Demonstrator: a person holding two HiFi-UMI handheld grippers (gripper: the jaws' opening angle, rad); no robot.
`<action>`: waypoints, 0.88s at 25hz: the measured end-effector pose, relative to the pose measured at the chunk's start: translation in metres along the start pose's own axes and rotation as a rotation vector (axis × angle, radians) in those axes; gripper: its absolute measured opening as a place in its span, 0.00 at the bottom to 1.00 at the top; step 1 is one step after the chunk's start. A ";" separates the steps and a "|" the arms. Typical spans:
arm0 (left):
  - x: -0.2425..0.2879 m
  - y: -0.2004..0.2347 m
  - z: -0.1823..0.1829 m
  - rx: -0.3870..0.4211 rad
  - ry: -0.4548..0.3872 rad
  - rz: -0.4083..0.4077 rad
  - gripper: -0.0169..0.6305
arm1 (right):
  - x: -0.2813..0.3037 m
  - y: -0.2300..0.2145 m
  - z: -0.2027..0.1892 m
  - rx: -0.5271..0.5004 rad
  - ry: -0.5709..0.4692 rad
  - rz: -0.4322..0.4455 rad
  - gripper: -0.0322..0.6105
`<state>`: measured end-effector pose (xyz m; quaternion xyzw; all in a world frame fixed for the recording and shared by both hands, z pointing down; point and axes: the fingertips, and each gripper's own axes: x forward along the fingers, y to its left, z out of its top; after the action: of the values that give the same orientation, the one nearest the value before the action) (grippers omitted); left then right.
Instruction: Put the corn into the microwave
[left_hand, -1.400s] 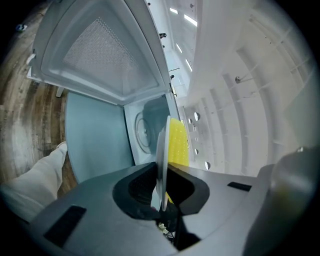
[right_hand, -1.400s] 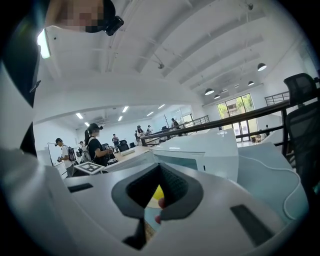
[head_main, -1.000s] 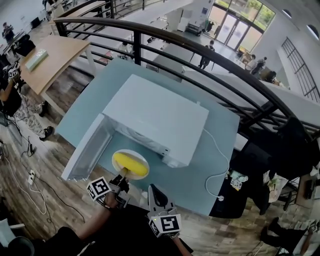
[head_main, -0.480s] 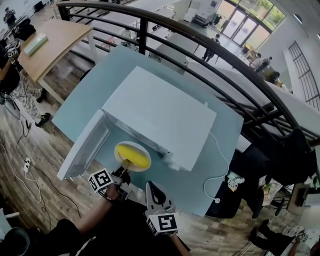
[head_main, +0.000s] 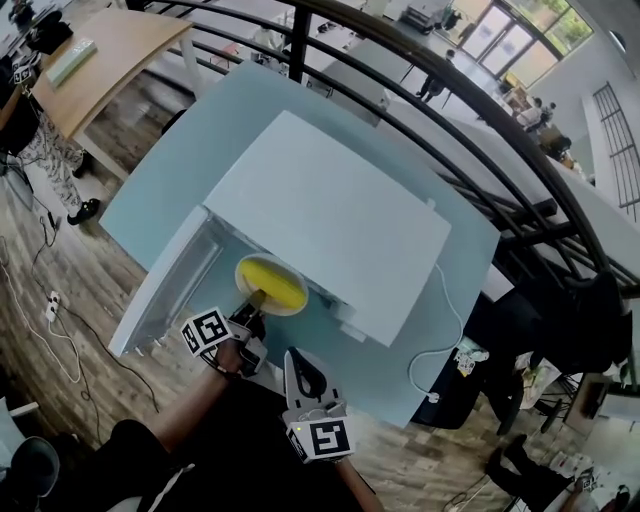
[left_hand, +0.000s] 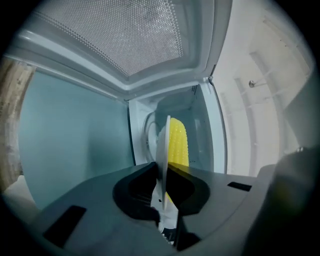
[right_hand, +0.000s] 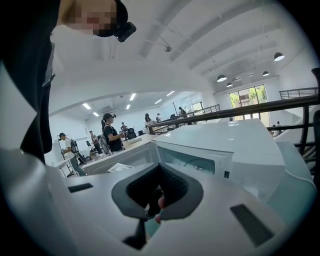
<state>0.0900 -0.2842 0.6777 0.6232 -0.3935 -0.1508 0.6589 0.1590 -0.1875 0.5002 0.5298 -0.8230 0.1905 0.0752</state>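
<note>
A yellow corn cob (head_main: 272, 280) lies on a white plate (head_main: 252, 266), and my left gripper (head_main: 252, 308) is shut on the plate's near rim. The plate's far edge is at the mouth of the white microwave (head_main: 320, 220), whose door (head_main: 165, 285) hangs open to the left. In the left gripper view the plate (left_hand: 162, 150) shows edge-on between the jaws, with the corn (left_hand: 178, 142) to its right and the microwave cavity (left_hand: 197, 120) just beyond. My right gripper (head_main: 297, 368) is held back at the table's near edge, shut and holding nothing; its view shows the microwave (right_hand: 220, 145) ahead.
The microwave stands on a teal table (head_main: 170, 170), with its white power cable (head_main: 440, 340) trailing off the right side. A dark railing (head_main: 450, 130) runs behind the table. A wooden desk (head_main: 90, 70) stands far left, and people stand in the background (right_hand: 110, 135).
Both grippers have moved forward toward the microwave. The plate with the corn has travelled from in front of the opening to its mouth, still held by the left gripper.
</note>
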 end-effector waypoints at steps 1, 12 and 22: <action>0.004 0.002 0.002 0.002 0.003 0.005 0.07 | 0.002 0.002 0.000 -0.004 0.005 0.005 0.06; 0.043 0.018 0.016 -0.024 0.007 0.025 0.07 | 0.018 -0.011 -0.006 0.003 0.031 -0.028 0.06; 0.066 0.021 0.028 -0.027 0.006 0.049 0.08 | 0.028 -0.018 -0.003 0.022 0.041 -0.043 0.06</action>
<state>0.1068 -0.3454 0.7167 0.6048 -0.4045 -0.1379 0.6720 0.1634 -0.2164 0.5163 0.5441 -0.8076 0.2089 0.0900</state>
